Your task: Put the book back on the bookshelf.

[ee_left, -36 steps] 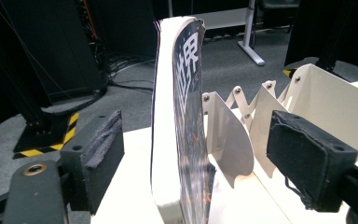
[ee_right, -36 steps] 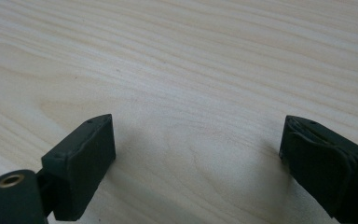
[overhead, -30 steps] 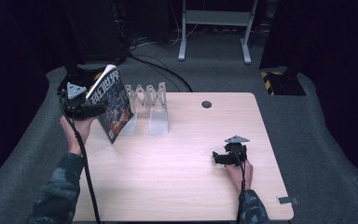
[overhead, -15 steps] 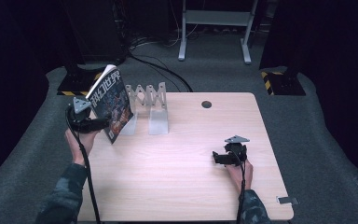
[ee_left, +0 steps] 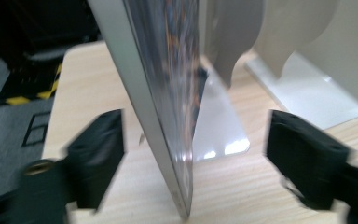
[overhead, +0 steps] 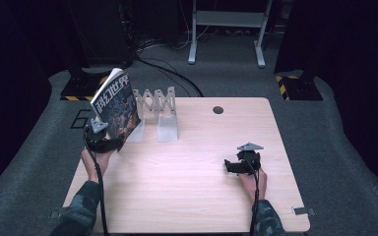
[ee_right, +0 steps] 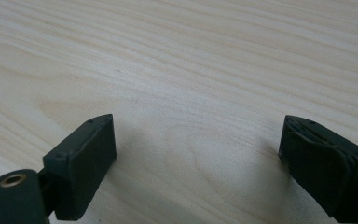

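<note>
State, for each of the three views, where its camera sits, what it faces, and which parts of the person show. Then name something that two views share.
High view: above the person's side, looking forward and down at the table; both forearms, left gripper and right gripper show.
Left gripper view: on the left gripper, facing the book edge-on between its open jaws, rack behind.
Right gripper view: on the right gripper, facing bare tabletop between open jaws.
Shared: book and rack, in the high and left gripper views.

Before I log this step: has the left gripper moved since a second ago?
Yes. In the high view the left gripper has dropped from beside the magazine's top to its lower edge, judged against the white rack; its jaws have just been closing.
</note>
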Motion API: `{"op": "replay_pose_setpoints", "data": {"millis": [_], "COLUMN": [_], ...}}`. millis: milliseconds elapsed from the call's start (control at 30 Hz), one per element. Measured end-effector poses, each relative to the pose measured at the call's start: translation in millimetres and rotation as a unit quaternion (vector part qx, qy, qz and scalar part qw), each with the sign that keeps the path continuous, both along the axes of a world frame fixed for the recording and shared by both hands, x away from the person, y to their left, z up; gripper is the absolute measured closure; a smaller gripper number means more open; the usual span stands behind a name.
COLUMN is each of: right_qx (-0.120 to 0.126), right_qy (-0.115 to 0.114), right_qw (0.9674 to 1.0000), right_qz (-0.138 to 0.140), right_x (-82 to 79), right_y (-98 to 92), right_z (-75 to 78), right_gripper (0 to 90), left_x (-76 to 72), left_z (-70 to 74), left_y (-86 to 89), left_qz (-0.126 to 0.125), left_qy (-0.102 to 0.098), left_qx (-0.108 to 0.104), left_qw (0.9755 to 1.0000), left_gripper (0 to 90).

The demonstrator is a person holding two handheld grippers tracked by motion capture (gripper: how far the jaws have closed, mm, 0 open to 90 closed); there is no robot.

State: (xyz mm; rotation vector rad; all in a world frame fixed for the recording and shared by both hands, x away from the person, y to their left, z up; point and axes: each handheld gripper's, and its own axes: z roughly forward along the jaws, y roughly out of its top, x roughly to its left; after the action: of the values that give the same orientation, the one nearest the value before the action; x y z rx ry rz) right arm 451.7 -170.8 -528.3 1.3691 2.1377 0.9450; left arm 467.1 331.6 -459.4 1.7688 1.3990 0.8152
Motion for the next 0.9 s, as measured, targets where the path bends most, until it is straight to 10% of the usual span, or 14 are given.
{"op": "replay_pose_setpoints", "data": {"millis": [300,500,767,900], "right_qx": [0.0,0.001,-0.001,-0.001], "right_qy": [0.0,0.0,0.0,-0.001], "right_qw": [1.0,1.0,1.0,1.0], "right_qz": [0.0,-0.001,-0.003,-0.002], "right_x": [0.0,-0.2,-0.3,0.0], "right_y": [-0.1,0.0,-0.3,-0.5], "right_z": [0.0,0.1,0.1,0.1], "right_gripper": [10.6,10.8,11.4,11.5], "left_x": [12.5,11.6,10.0,9.9], "left_z": [-42.2,-45.8,-46.9,-44.7], "left_y": [5.6,8.5,0.5,-4.7], "left_qz": [0.042,0.045,0.03,0.019], "left_qy": [0.056,0.051,0.059,0.054], "left_qx": [-0.074,-0.116,-0.156,-0.15], "left_qw": [0.9948,0.991,0.9855,0.987], "left_gripper": [59.9,78.5,80.0,79.8]}}
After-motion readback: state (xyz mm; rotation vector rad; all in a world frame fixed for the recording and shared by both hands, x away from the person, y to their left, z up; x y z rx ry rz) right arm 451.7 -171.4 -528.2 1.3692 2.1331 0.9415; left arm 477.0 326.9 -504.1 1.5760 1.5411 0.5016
